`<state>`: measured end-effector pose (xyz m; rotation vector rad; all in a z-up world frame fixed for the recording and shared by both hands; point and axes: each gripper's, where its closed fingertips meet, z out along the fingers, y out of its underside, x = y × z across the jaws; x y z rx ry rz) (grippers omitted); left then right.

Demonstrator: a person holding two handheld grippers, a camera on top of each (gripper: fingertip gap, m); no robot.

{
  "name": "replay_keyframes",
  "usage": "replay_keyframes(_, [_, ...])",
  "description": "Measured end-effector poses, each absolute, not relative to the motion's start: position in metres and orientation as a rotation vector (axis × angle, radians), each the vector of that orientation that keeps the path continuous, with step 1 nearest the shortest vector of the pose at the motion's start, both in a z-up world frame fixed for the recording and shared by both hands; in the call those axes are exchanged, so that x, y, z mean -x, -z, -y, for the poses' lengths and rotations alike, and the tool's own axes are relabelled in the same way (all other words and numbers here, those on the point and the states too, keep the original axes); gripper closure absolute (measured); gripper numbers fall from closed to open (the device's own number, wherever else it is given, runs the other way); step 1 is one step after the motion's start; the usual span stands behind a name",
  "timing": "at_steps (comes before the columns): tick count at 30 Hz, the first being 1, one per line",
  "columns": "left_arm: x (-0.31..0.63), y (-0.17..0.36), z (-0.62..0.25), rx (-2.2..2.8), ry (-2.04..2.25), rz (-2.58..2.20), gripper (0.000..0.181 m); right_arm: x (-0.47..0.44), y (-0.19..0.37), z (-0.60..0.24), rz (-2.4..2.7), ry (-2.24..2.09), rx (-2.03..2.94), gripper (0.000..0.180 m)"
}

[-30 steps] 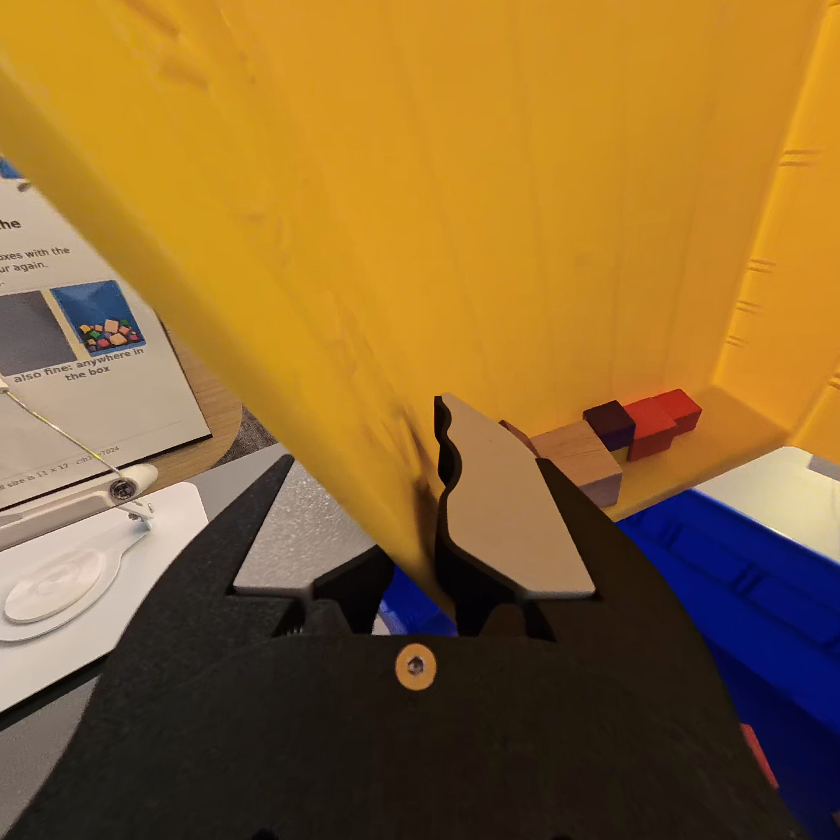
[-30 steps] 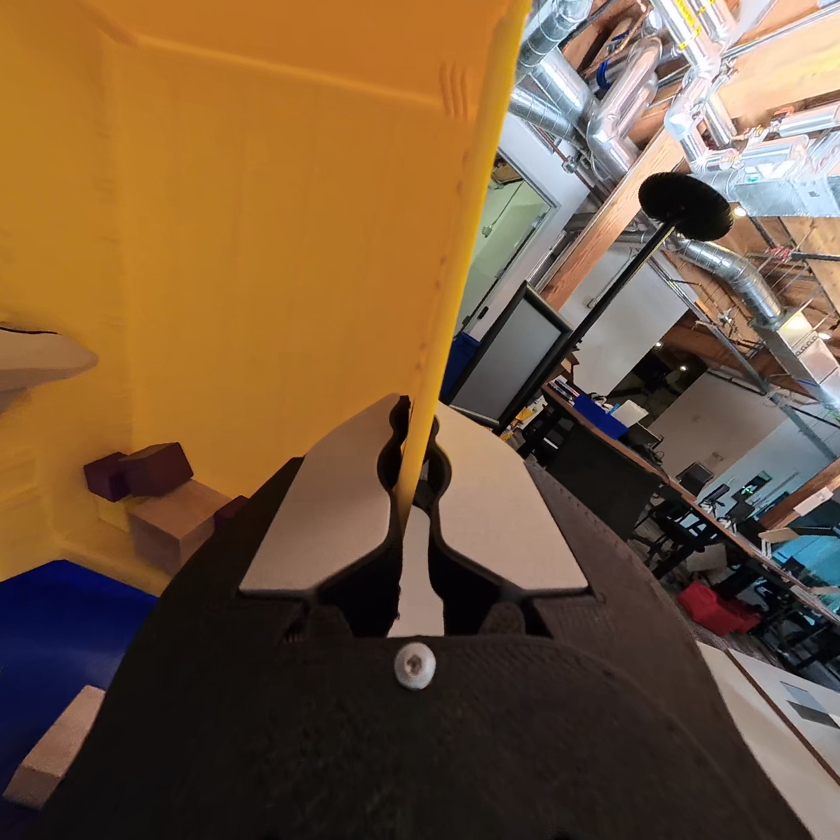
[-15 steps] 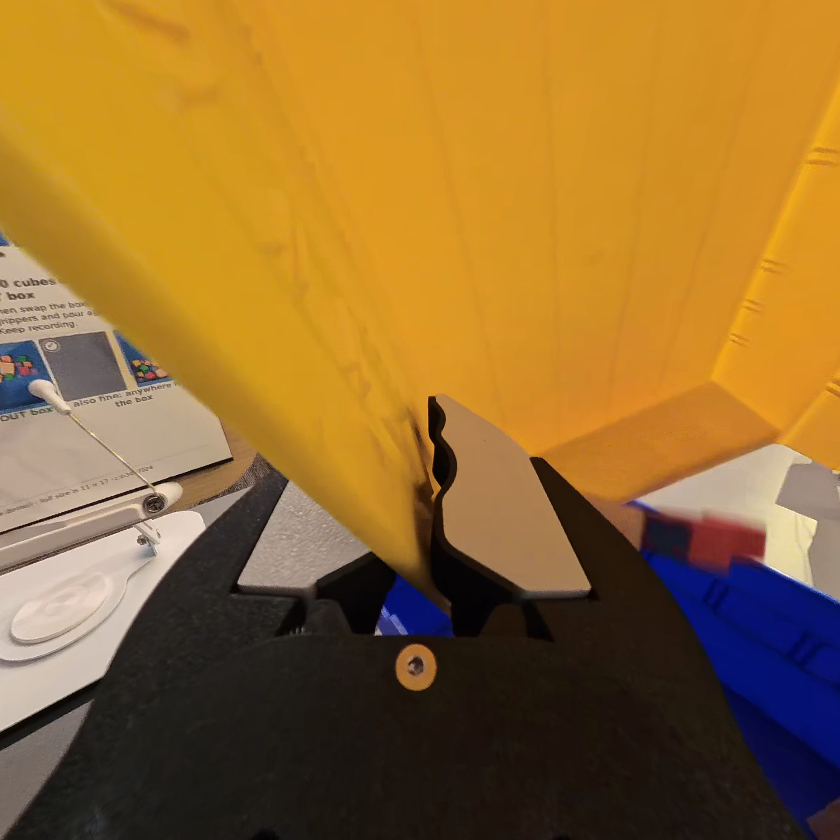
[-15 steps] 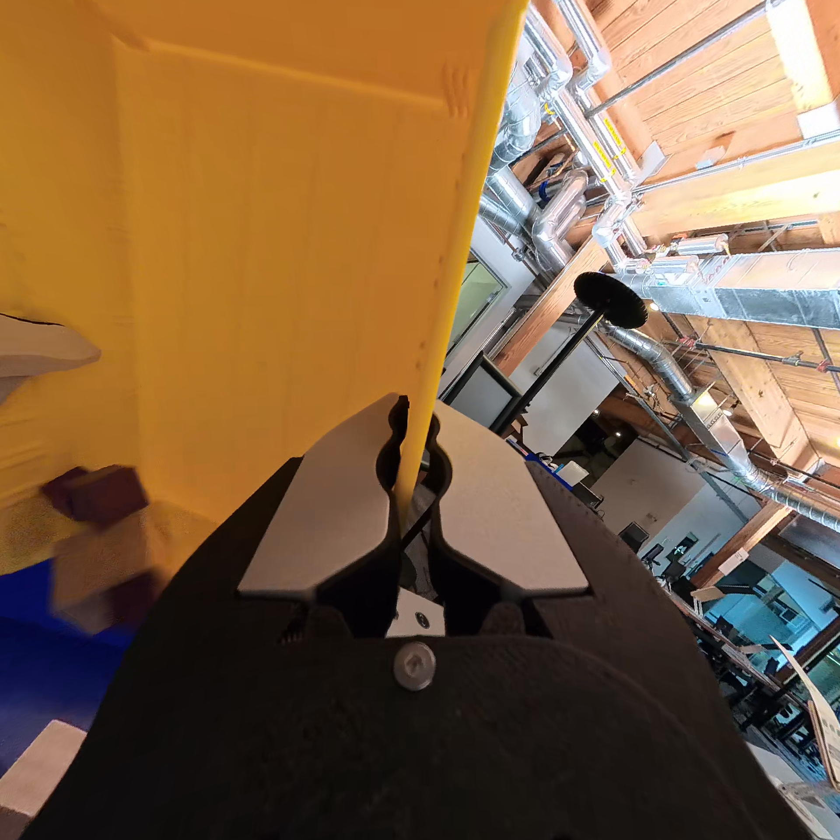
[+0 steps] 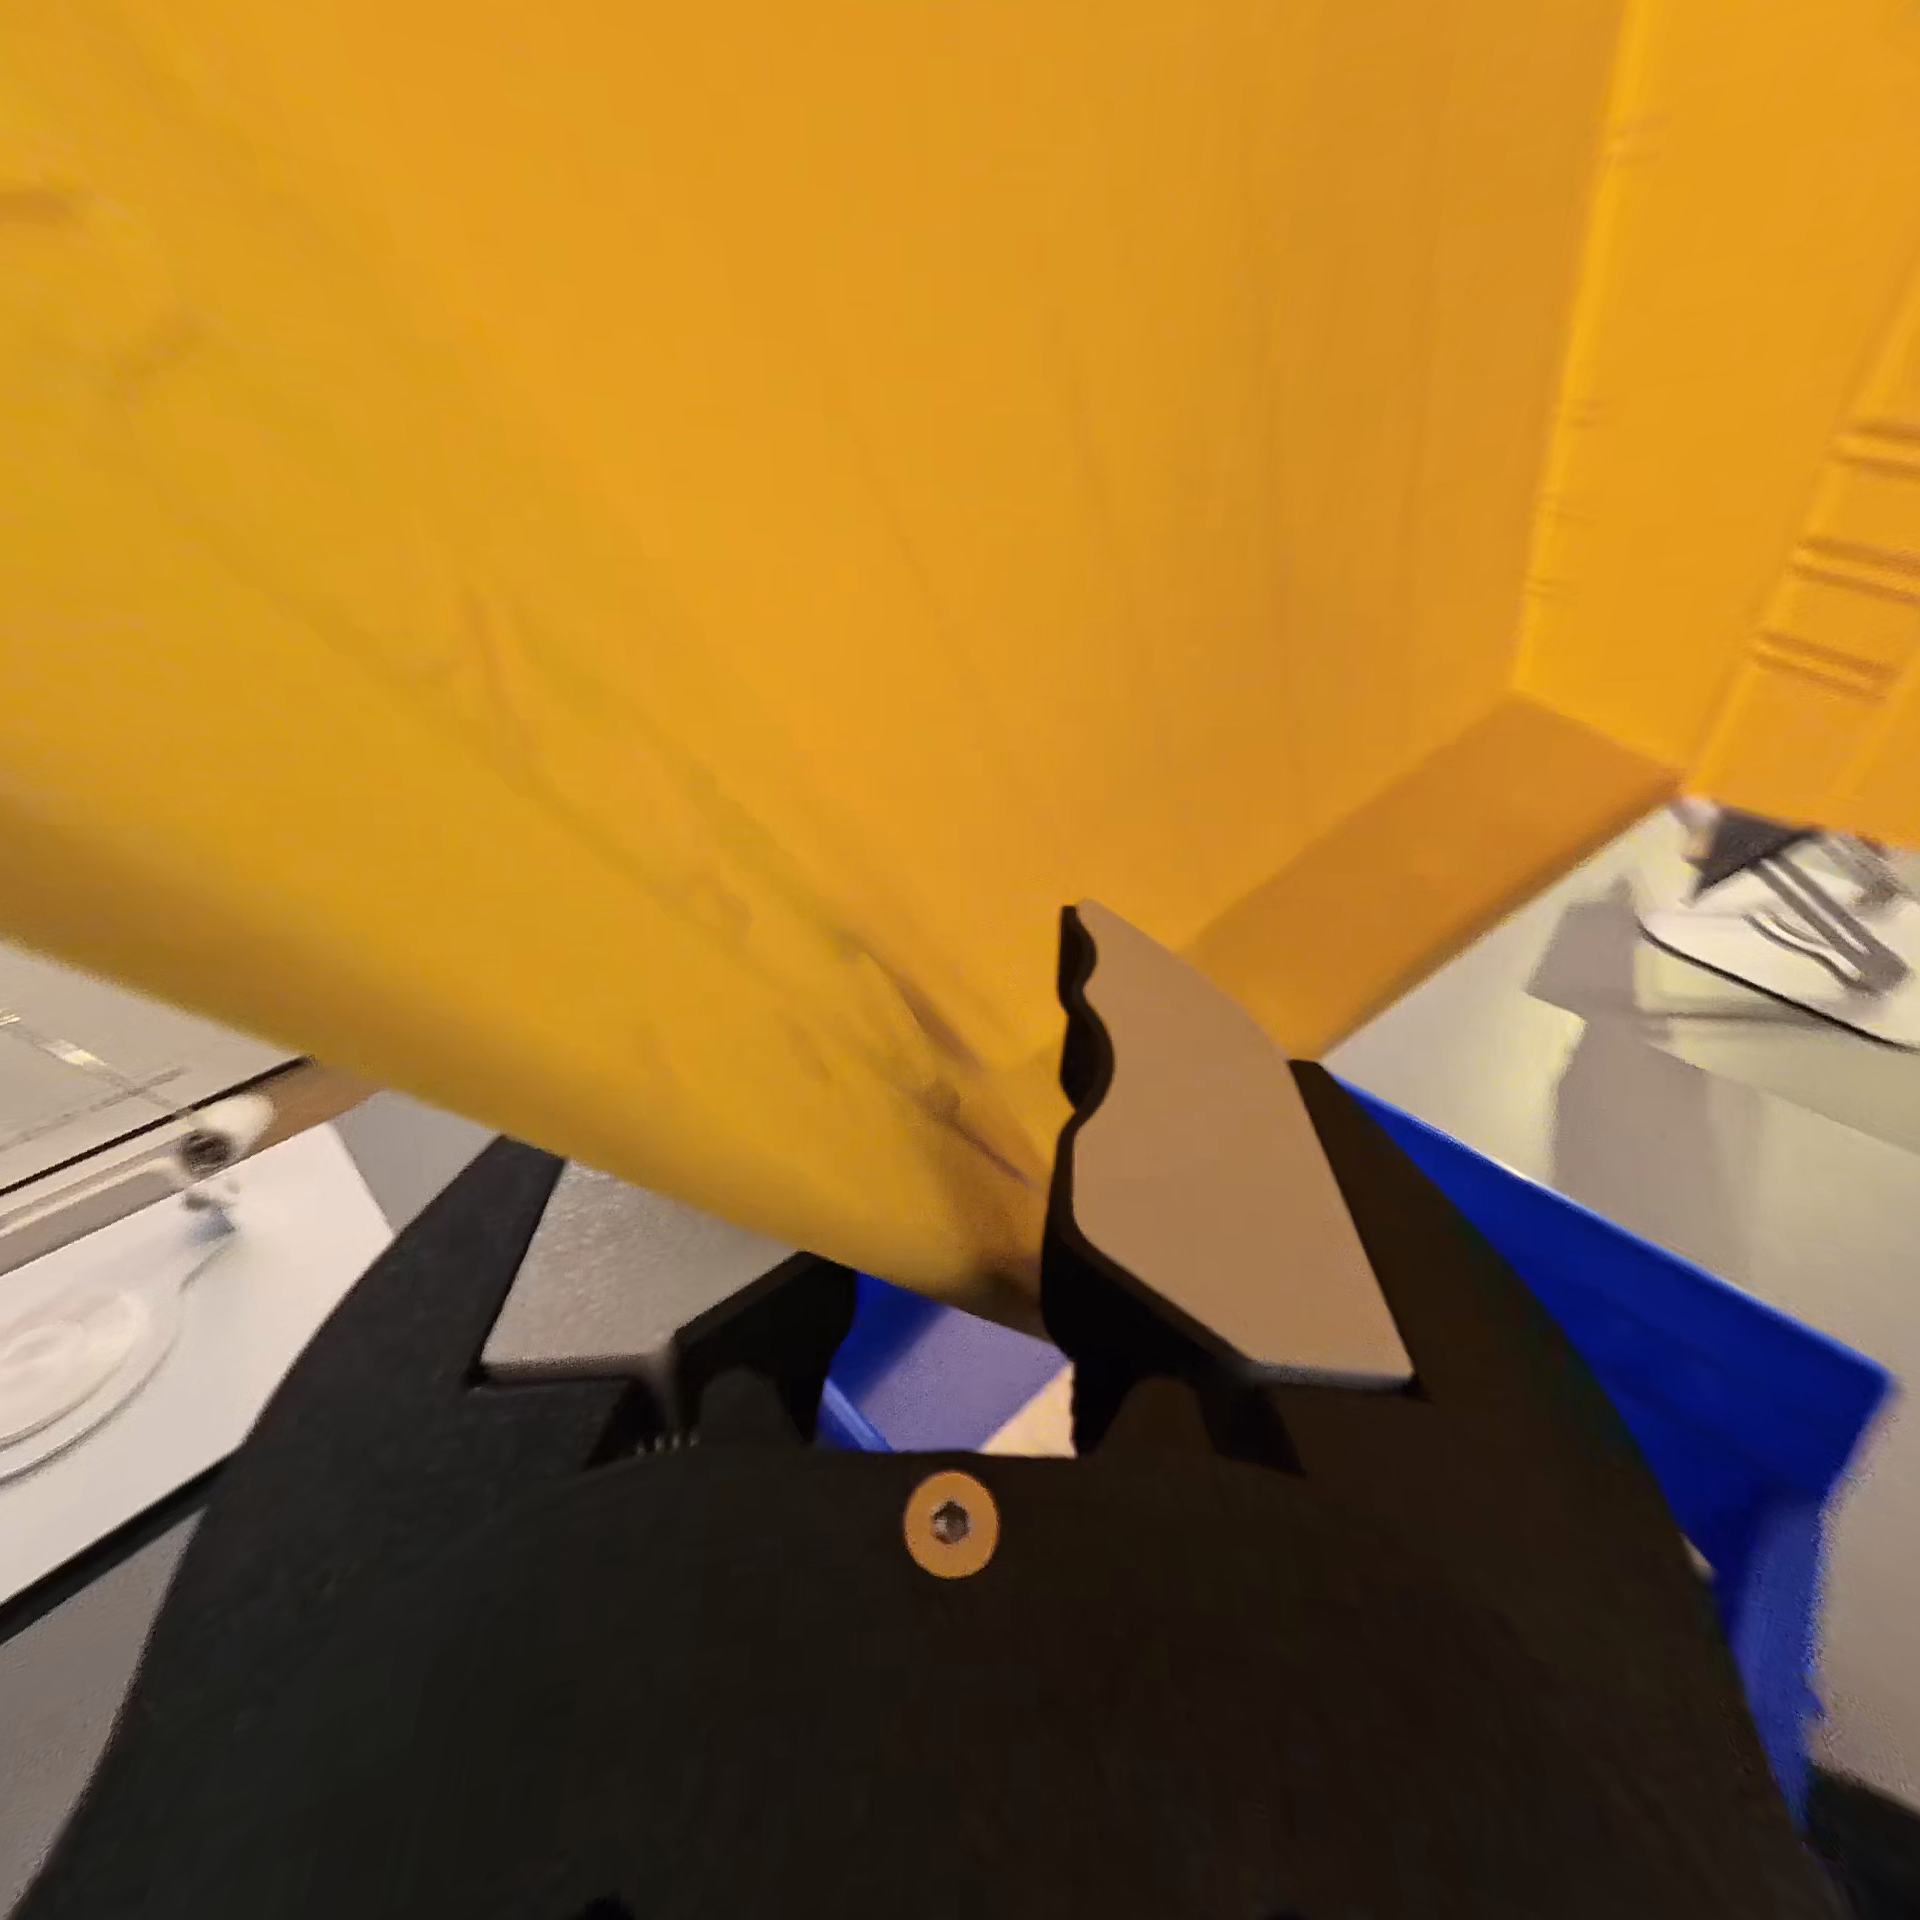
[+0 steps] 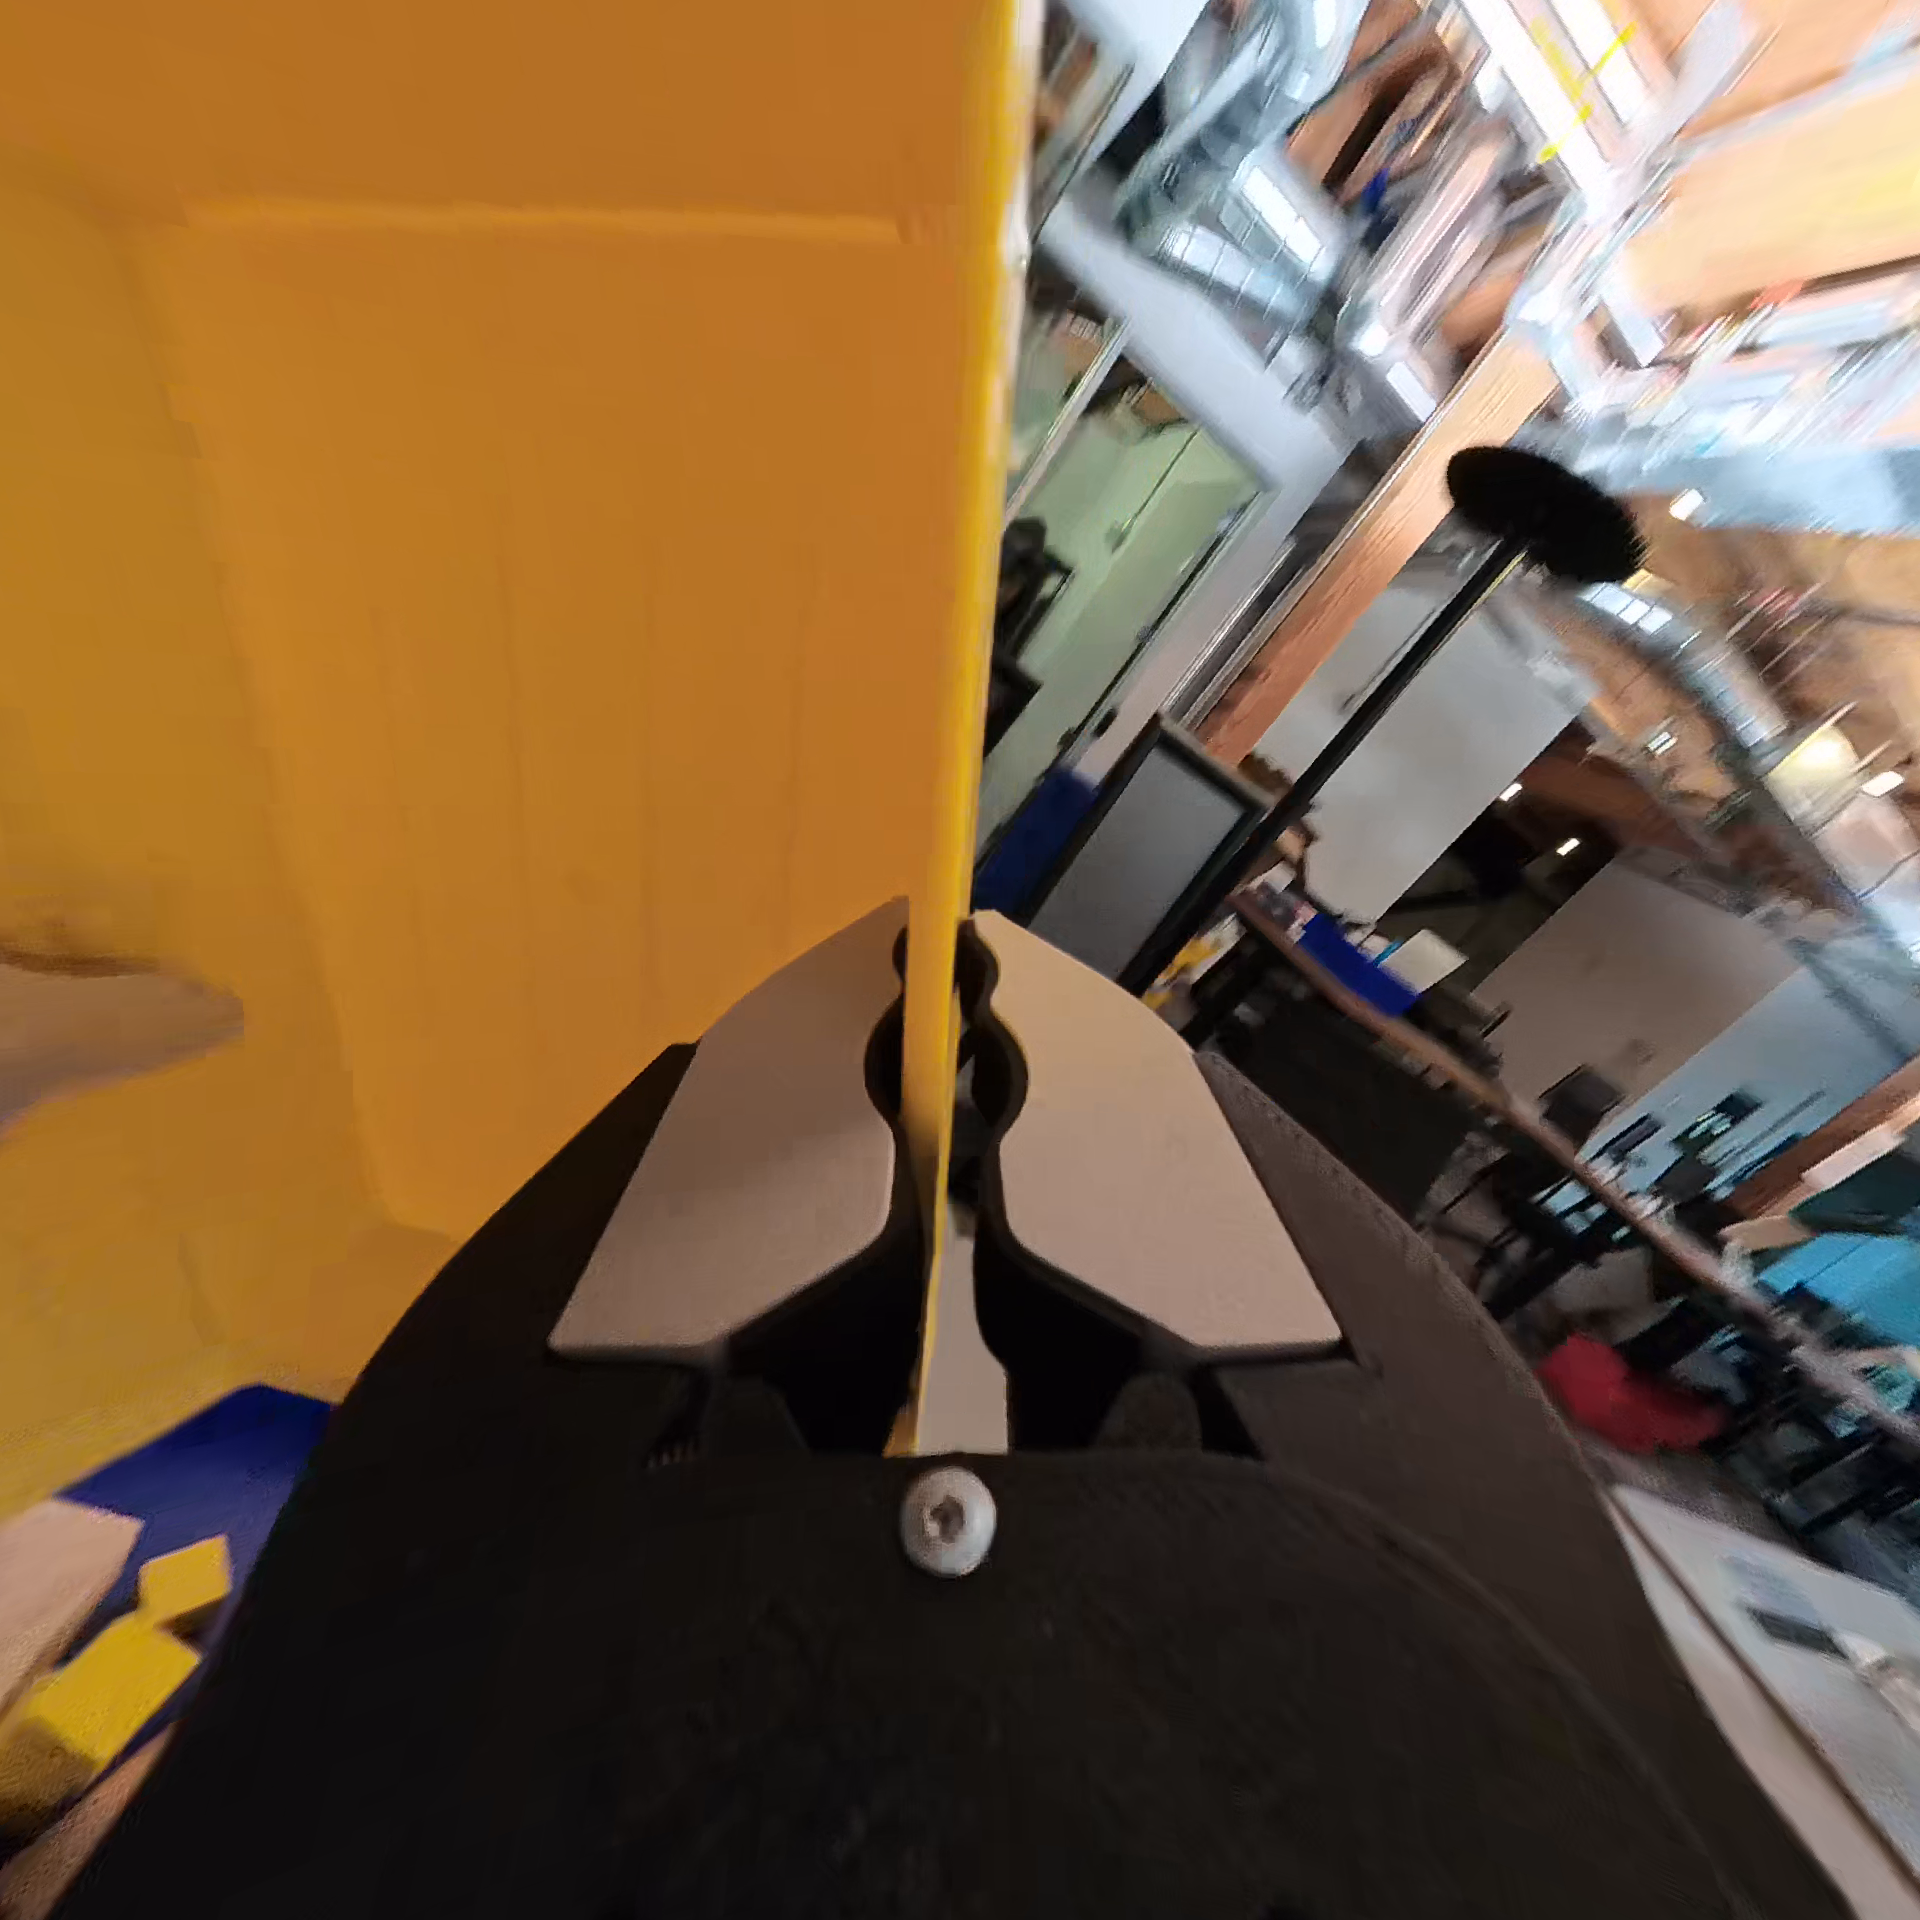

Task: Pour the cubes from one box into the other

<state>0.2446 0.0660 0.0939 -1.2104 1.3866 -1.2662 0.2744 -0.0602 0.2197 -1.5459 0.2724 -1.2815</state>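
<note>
The yellow box (image 5: 935, 416) fills both views, tipped up on edge with its inside facing me; no cubes show inside it. My left gripper (image 5: 1023, 1049) is shut on one wall of the yellow box. My right gripper (image 6: 940, 997) is shut on the opposite wall (image 6: 977, 520). The blue box (image 5: 1621, 1382) lies below the yellow one. In the right wrist view the blue box (image 6: 177, 1455) holds cubes at the lower left: yellow ones (image 6: 104, 1704) and a pale wooden one (image 6: 52, 1579). The left gripper's finger (image 6: 94, 1018) shows at the left edge.
A grey table (image 5: 1558, 1091) carries the boxes. A white sheet with a clear disc (image 5: 104, 1351) lies left, and a white stand (image 5: 1766, 935) stands right. Behind, in the right wrist view, a black floor lamp (image 6: 1538, 520) and workshop desks (image 6: 1558, 1195) show.
The last cubes slid out of the yellow box and fell into the blue one. The yellow box has swung further over, with both views blurred by motion.
</note>
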Motion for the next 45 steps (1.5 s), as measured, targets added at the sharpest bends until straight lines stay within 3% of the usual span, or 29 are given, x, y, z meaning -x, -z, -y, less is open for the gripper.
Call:
replay_keyframes(1, [-0.243, -0.095, -0.055, 1.206, 1.278, -1.455, 0.134, -0.281, -0.227, 0.061, -0.303, 1.240, 1.596, 0.175])
replay_keyframes(7, [-0.197, -0.119, -0.025, 1.118, 1.404, -1.690, 0.115, -0.331, -0.241, 0.100, -0.624, 1.006, 1.982, 0.174])
replay_keyframes(12, [-0.087, -0.108, -0.027, 0.957, 1.531, -2.001, 0.116, -0.363, -0.206, 0.177, -0.887, 0.852, 2.247, 0.174])
replay_keyframes(16, [0.033, -0.062, -0.029, 0.799, 1.500, -2.241, 0.111, -0.376, -0.179, 0.230, -0.977, 0.826, 2.296, 0.174])
replay_keyframes(23, [0.158, 0.069, -0.007, 0.886, 1.252, -2.436, 0.123, -0.388, -0.148, 0.275, -1.061, 0.824, 2.295, 0.173])
replay_keyframes(30, [0.183, 0.134, 0.033, 0.943, 1.227, -2.584, 0.133, -0.382, -0.140, 0.279, -1.081, 0.770, 2.265, 0.174])
replay_keyframes(45, [0.168, 0.148, 0.030, 0.881, 1.148, -2.578, 0.153, -0.376, -0.132, 0.281, -1.030, 0.791, 2.296, 0.173])
